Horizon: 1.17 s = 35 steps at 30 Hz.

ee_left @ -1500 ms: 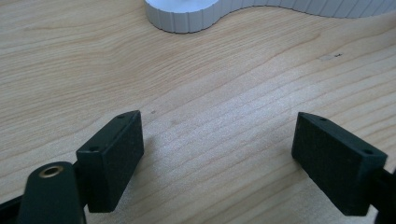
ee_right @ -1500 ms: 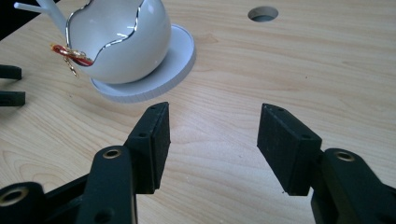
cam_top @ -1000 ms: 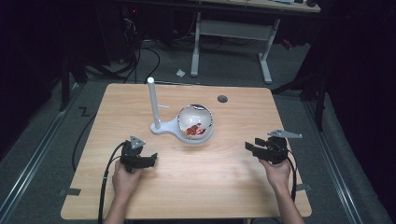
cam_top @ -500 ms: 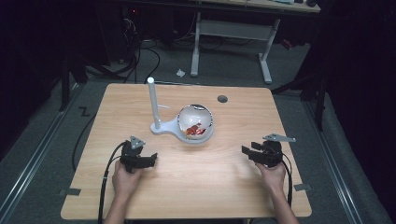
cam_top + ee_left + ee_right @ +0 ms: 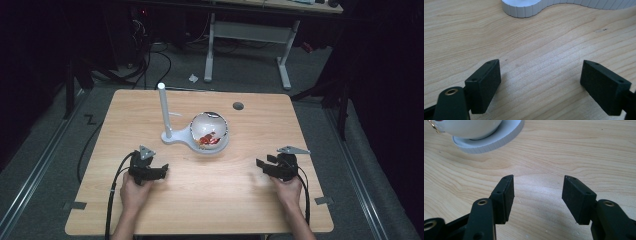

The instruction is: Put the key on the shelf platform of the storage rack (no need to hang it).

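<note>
One table [image 5: 150, 210], one white stand [image 5: 172, 136], one bowl [image 5: 210, 131], two claws: left claw [image 5: 161, 171]; right claw [image 5: 261, 164]

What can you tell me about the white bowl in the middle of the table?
The white bowl is round, glossy and looks ceramic, with red shapes inside. It sits upright on the round end of a pale grey stand, whose other end holds a tall white post. It is near the middle of the wooden table, and neither gripper touches it.

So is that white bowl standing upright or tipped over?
Upright: the white bowl sits on the white stand's round base, its opening facing up.
</note>
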Available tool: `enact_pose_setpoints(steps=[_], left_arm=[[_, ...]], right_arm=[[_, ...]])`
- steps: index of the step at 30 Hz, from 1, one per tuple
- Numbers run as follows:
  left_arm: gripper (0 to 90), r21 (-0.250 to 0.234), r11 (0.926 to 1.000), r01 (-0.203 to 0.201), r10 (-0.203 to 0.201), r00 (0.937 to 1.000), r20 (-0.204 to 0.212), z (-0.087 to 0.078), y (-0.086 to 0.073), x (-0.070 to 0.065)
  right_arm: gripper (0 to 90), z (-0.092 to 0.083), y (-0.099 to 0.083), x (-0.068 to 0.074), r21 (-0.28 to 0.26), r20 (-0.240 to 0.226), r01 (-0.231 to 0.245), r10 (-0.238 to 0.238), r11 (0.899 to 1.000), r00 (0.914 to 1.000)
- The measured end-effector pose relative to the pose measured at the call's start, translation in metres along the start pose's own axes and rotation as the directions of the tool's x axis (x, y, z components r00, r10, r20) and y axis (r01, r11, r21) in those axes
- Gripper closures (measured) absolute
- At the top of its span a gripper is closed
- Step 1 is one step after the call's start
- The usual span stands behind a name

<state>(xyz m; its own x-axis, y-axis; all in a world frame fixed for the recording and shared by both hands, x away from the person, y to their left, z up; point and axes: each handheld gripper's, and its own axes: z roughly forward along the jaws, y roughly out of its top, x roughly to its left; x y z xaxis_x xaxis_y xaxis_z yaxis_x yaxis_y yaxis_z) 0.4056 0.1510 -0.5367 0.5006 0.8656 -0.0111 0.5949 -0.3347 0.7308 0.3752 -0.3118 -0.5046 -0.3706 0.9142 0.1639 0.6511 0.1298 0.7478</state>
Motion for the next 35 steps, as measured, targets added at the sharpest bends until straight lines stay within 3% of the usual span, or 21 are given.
enact_pose_setpoints(steps=[16, 25, 30, 32, 35], left_arm=[[17.1, 0.0, 1.0, 0.0, 0.0, 1.0, 0.0, 0.0, 0.0, 0.0], [17.1, 0.0, 1.0, 0.0, 0.0, 1.0, 0.0, 0.0, 0.0, 0.0], [17.1, 0.0, 1.0, 0.0, 0.0, 1.0, 0.0, 0.0, 0.0, 0.0], [17.1, 0.0, 1.0, 0.0, 0.0, 1.0, 0.0, 0.0, 0.0, 0.0], [17.1, 0.0, 1.0, 0.0, 0.0, 1.0, 0.0, 0.0, 0.0, 0.0]], right_arm=[[42.8, 0.01, -0.008, 0.001, 0.016, 0.038, 0.014, -0.015, 1.0, 0.9992], [40.4, 0.02, -0.014, 0.007, 0.061, 0.052, 0.035, -0.038, 0.998, 0.9979], [40.3, 0.022, -0.018, 0.011, 0.038, 0.086, 0.079, -0.082, 0.996, 0.9929], [39.5, 0.024, -0.018, 0.018, 0.052, 0.126, 0.137, -0.142, 0.989, 0.9818], [38.6, 0.024, -0.018, 0.016, 0.054, 0.122, 0.125, -0.131, 0.991, 0.9838]])
